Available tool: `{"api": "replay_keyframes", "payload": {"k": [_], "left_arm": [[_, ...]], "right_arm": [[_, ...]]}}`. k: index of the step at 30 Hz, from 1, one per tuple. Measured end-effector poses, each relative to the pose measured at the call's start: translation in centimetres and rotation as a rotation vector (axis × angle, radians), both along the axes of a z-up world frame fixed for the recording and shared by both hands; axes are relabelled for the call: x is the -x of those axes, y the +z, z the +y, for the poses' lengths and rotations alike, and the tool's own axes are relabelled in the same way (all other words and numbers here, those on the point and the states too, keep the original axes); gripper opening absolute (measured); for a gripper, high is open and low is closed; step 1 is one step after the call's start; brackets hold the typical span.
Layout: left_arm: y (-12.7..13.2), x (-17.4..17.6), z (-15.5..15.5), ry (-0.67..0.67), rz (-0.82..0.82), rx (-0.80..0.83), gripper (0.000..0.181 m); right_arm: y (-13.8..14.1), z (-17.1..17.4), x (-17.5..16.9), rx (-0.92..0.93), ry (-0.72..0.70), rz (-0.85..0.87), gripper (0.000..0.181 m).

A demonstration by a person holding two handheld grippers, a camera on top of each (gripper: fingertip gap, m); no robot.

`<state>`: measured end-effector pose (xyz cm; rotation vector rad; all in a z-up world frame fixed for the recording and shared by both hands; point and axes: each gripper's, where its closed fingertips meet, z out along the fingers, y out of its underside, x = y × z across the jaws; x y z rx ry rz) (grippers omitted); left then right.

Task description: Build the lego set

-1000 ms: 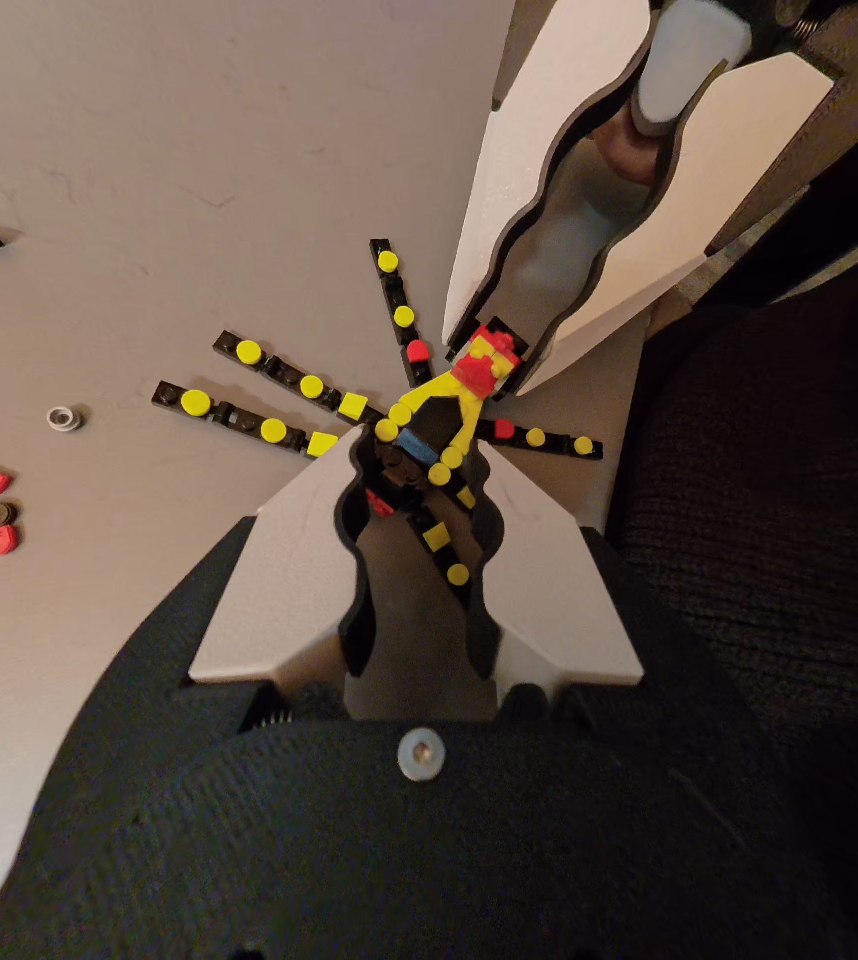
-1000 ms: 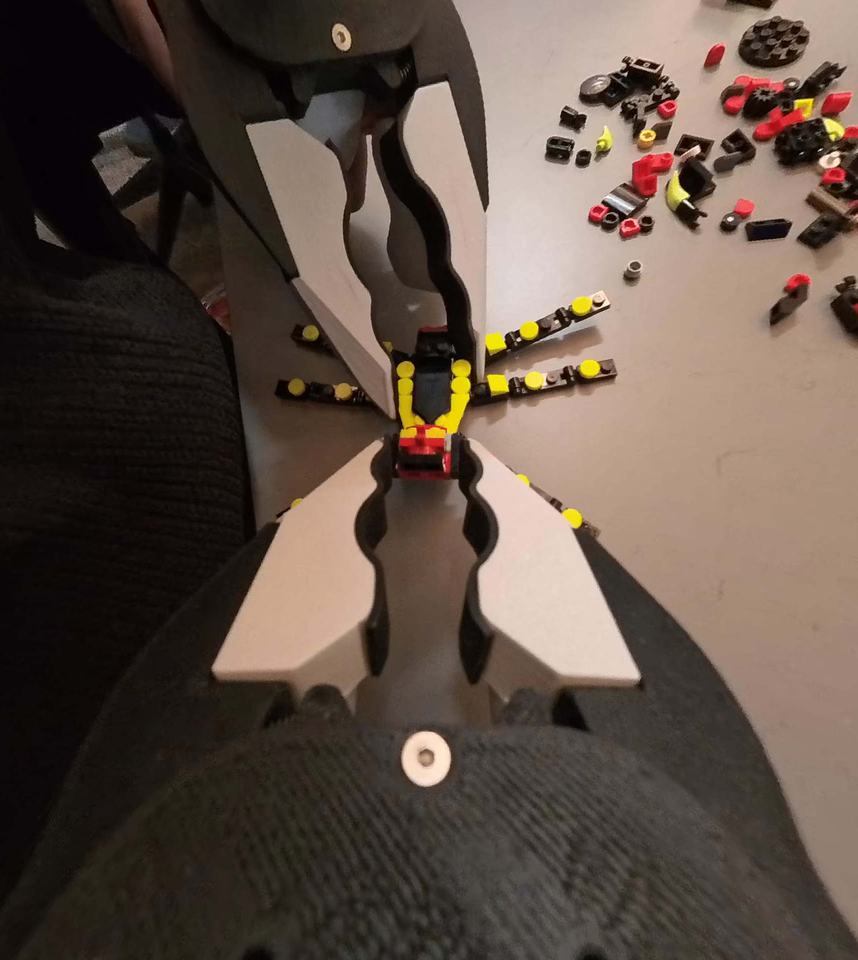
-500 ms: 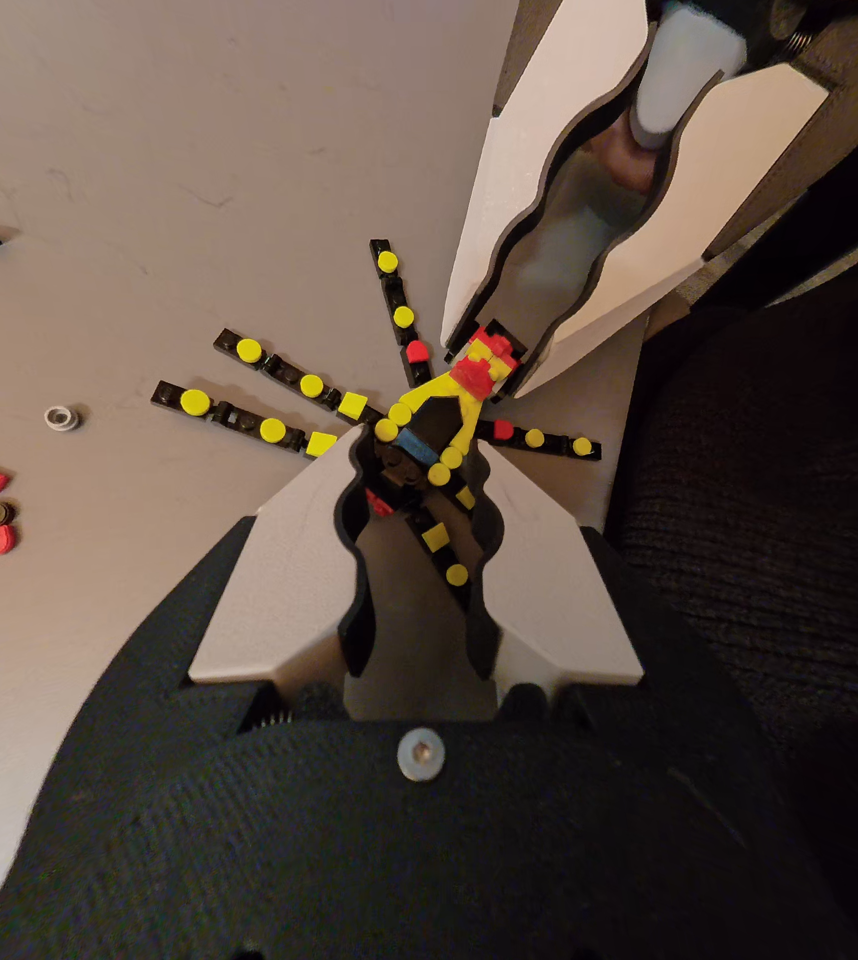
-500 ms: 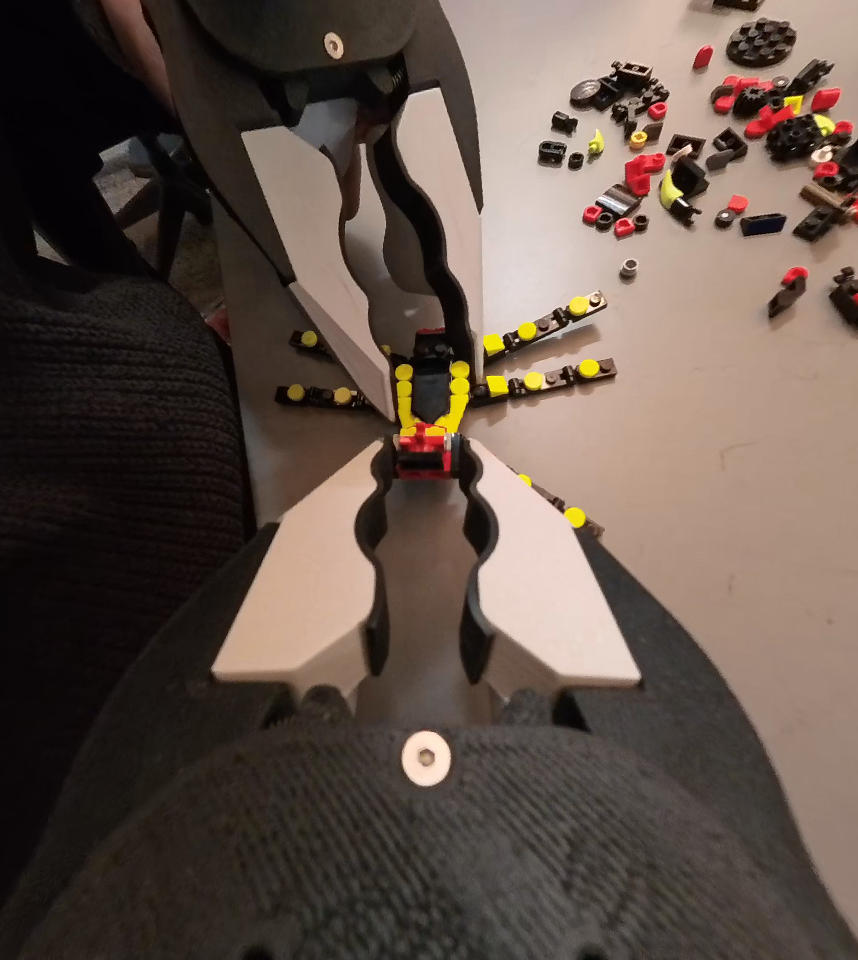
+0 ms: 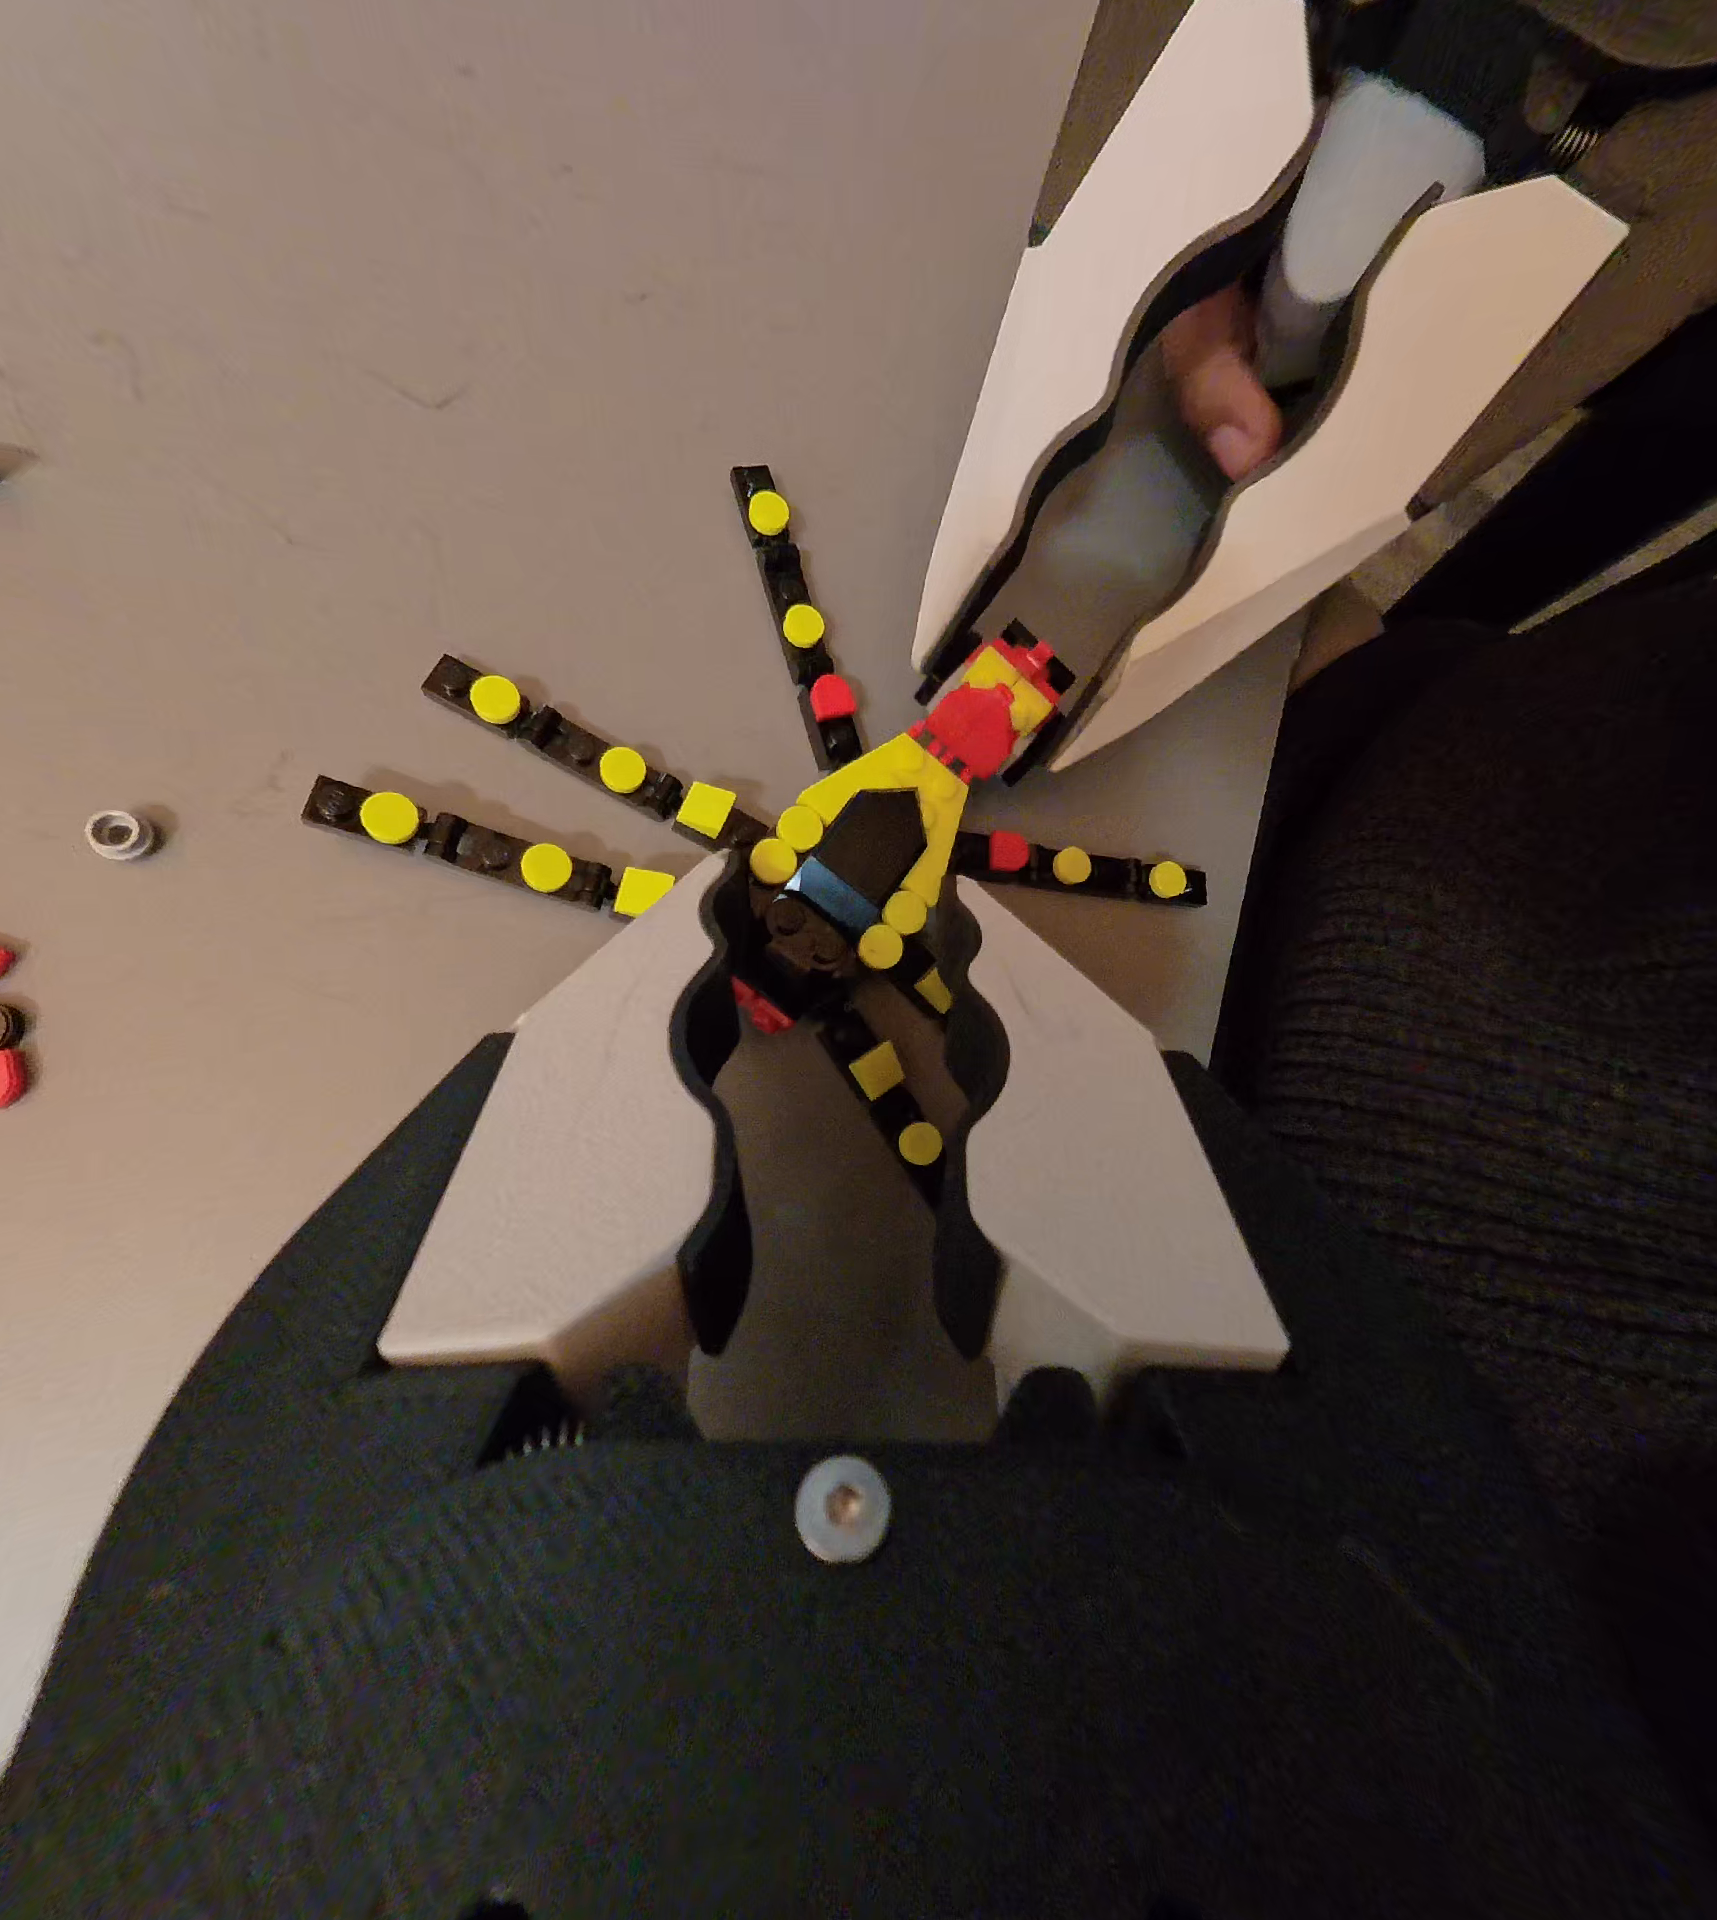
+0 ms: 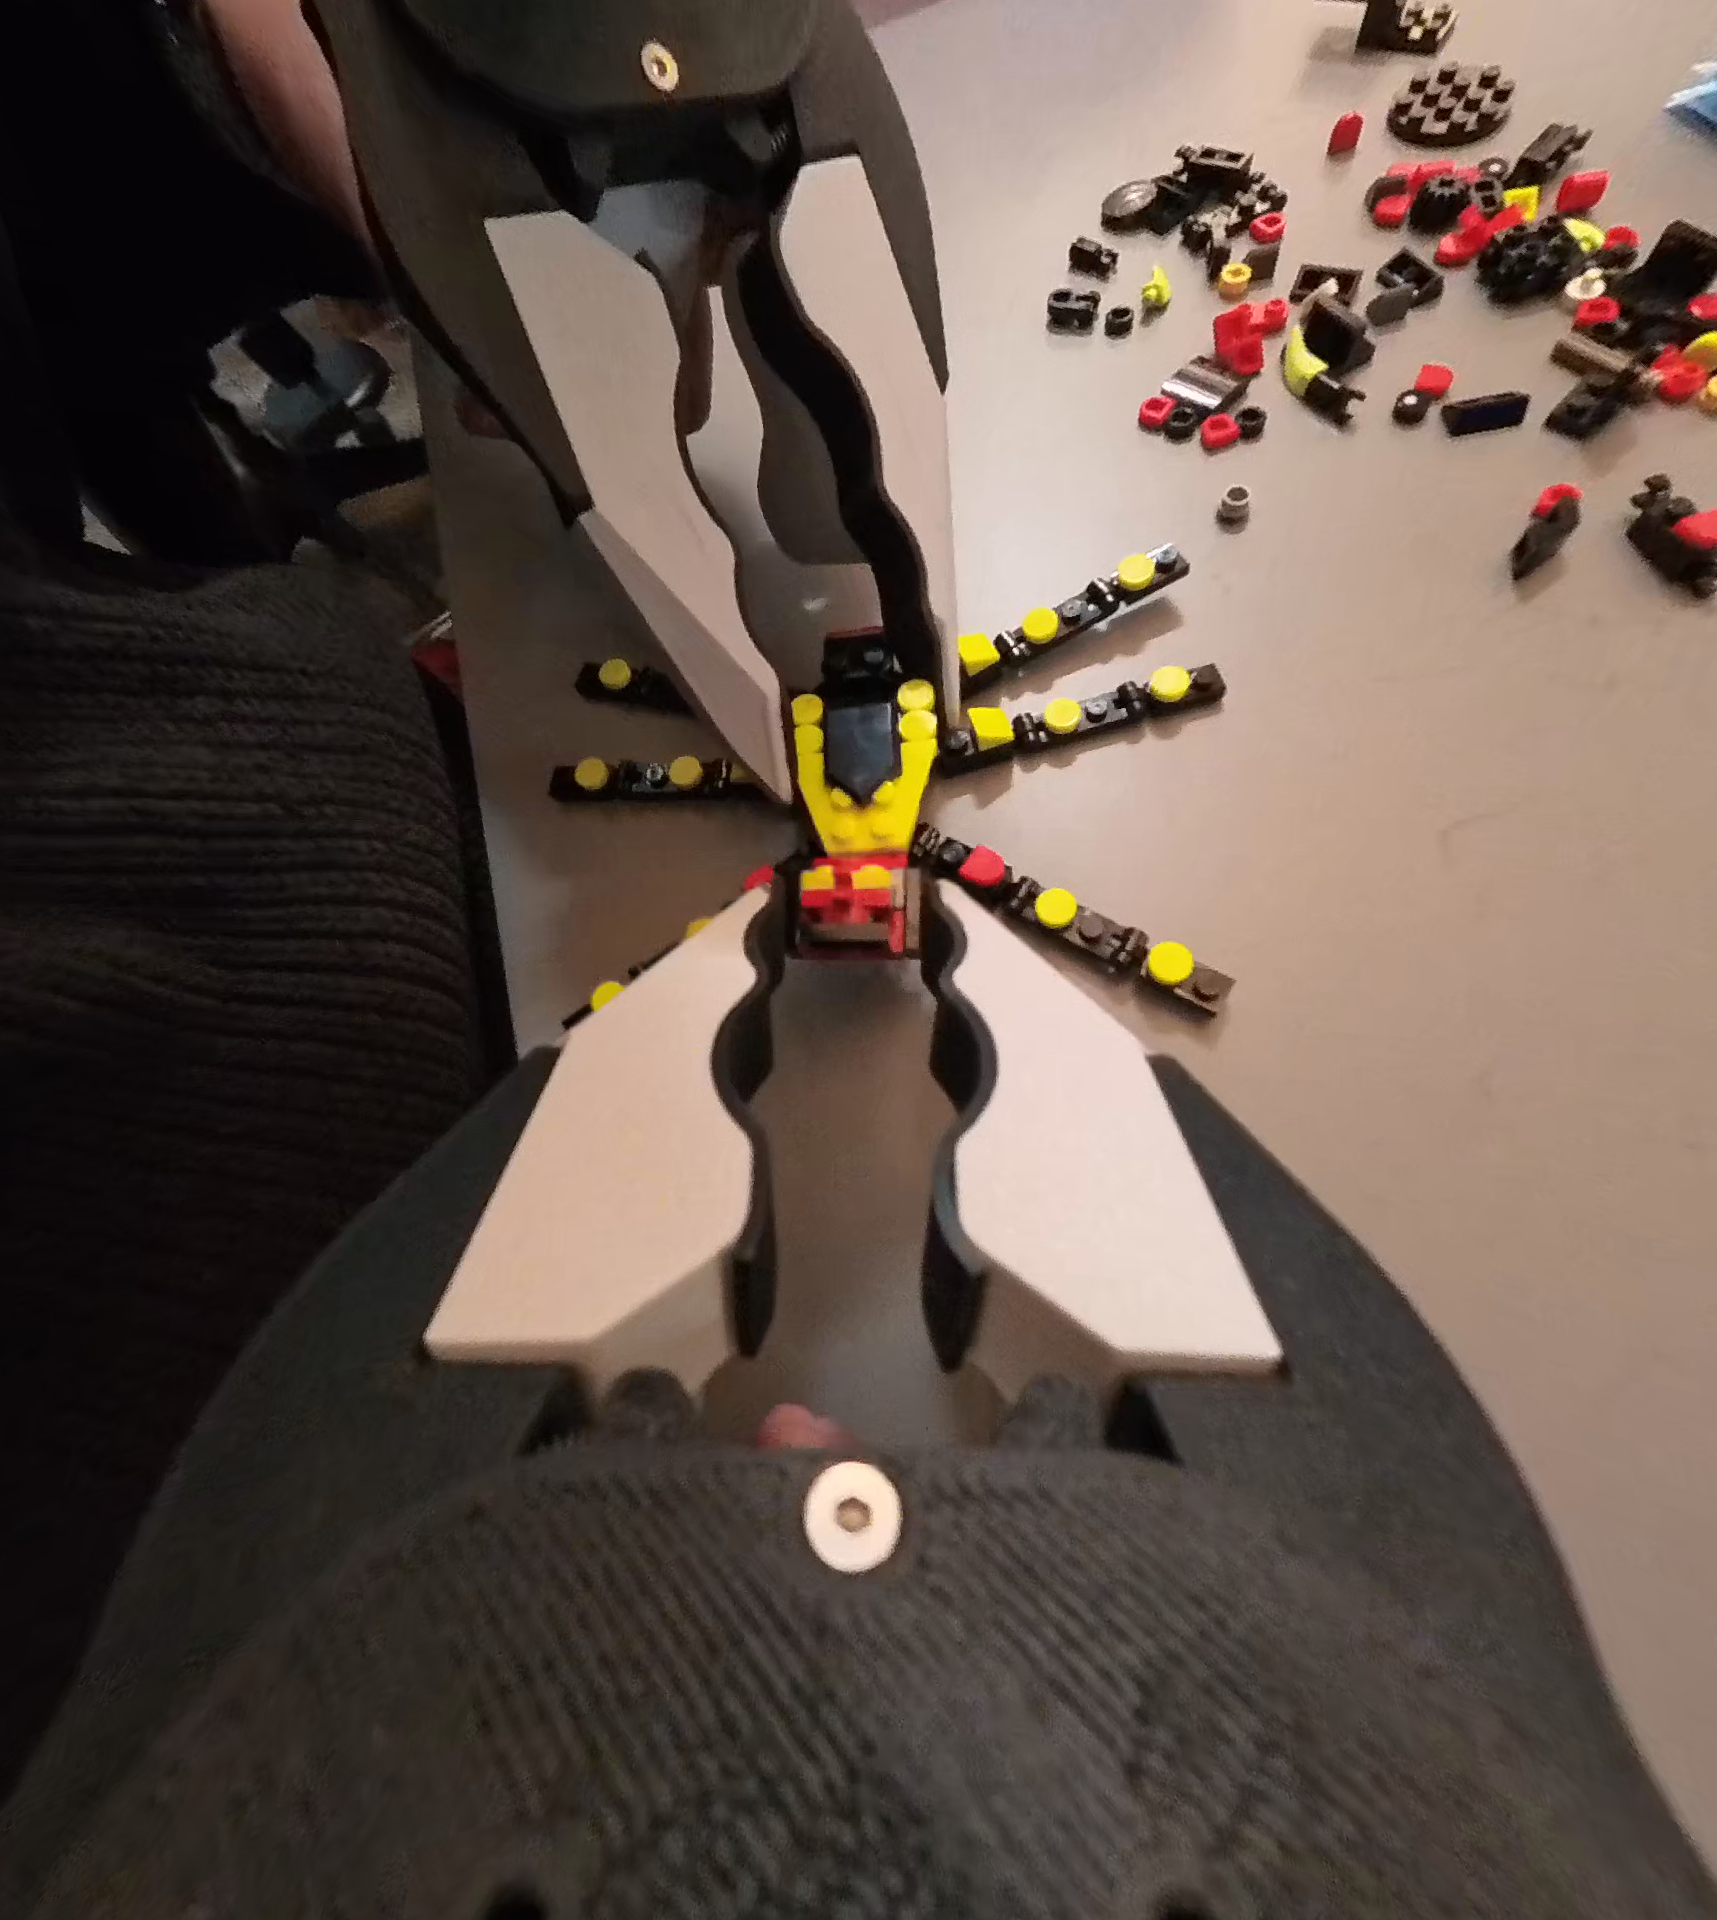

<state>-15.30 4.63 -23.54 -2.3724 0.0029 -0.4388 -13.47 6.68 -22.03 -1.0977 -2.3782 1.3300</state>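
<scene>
Spider model [image 5: 875,842]: on the table [image 5: 334,312] near its edge, legs spread out
Left gripper [image 5: 838,914]: clamped around the model's black rear end
Right gripper [image 6: 849,914]: clamped on the model's red head
Loose pieces [image 6: 1436,281]: scattered well apart, beyond the model

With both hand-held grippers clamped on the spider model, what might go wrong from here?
1. The right hand-held gripper pinches only the small red head; pressure may snap it off the yellow body.
2. The left hand-held gripper straddles a hinged leg; shifting could bend or detach it.
3. The model sits by the table edge; a slip may drop it.
</scene>
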Motion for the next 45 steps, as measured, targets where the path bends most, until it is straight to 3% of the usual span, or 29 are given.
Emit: {"api": "replay_keyframes", "payload": {"k": [24, 27, 32, 37, 40, 45], "left_arm": [[0.0, 0.0, 0.0, 0.01, -0.019, -0.001, 0.034], [0.0, 0.0, 0.0, 0.01, -0.021, -0.001, 0.034], [0.0, 0.0, 0.0, 0.01, -0.022, -0.001, 0.034], [0.0, 0.0, 0.0, 0.011, -0.023, -0.001, 0.034], [0.0, 0.0, 0.0, 0.01, -0.024, -0.001, 0.034], [0.0, 0.0, 0.0, 0.01, -0.023, -0.003, 0.034]], "right_arm": [[0.2, -0.2, 0.5, 0.059, -0.004, -0.018, 0.024], [-0.6, 0.1, 0.3, 0.039, -0.024, -0.077, 0.038], [-1.2, 0.6, 0.0, -0.027, -0.041, -0.087, 0.042], [-0.7, 1.3, -0.3, -0.062, -0.145, -0.093, 0.056], [-0.1, 1.6, -0.5, -0.084, -0.27, -0.082, 0.042], [-2.0, 1.3, -1.4, -0.22, -0.383, -0.069, 0.041]]}}
